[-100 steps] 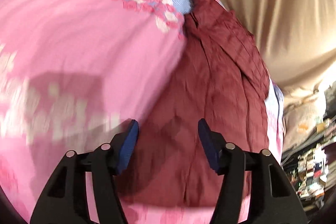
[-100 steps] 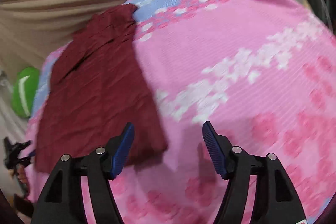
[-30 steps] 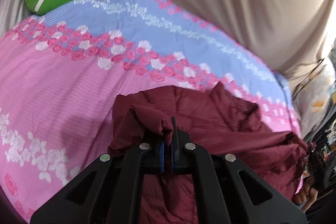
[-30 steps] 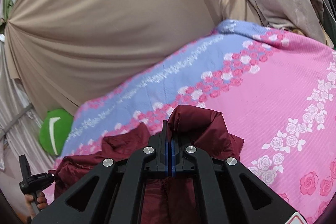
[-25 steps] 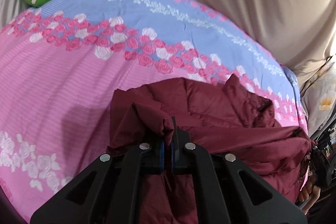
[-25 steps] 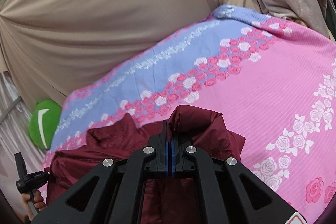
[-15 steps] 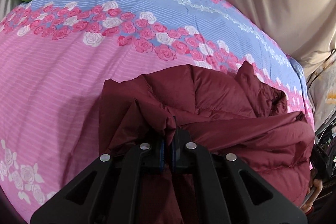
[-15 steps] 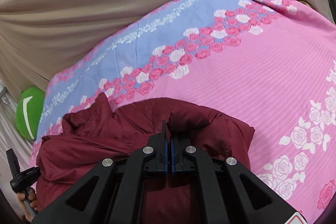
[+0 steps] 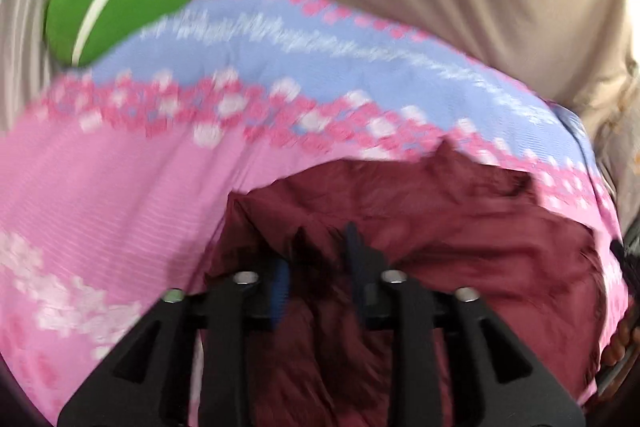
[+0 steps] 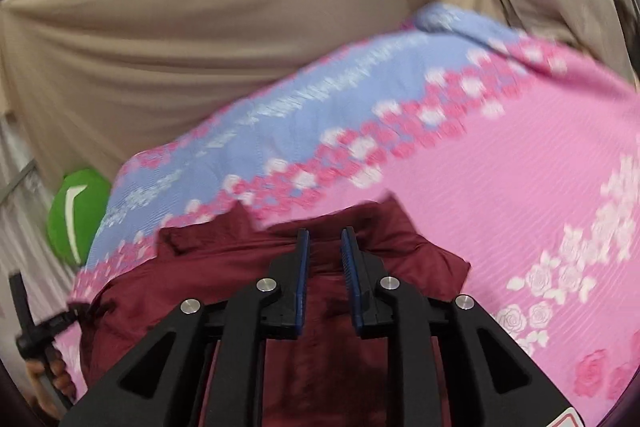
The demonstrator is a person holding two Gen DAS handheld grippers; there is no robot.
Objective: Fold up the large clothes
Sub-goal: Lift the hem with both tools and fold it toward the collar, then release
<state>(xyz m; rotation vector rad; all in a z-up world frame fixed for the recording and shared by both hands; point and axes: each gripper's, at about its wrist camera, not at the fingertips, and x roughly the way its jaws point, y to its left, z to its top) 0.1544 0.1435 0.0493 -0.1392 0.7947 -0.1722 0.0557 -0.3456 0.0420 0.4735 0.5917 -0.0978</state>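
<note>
Both claws letting go, angled downward.
My left gripper [image 9: 320,259] has just been opening, jaws parting with maroon cloth loose between them; my right gripper [image 10: 325,251] is opening too, a narrower gap, pads off the cloth.

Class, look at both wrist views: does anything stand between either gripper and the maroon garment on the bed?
Nothing visible does. The left gripper and right gripper, jaws just opened, sit directly over the maroon garment, which lies on the pink floral bedspread.
</note>
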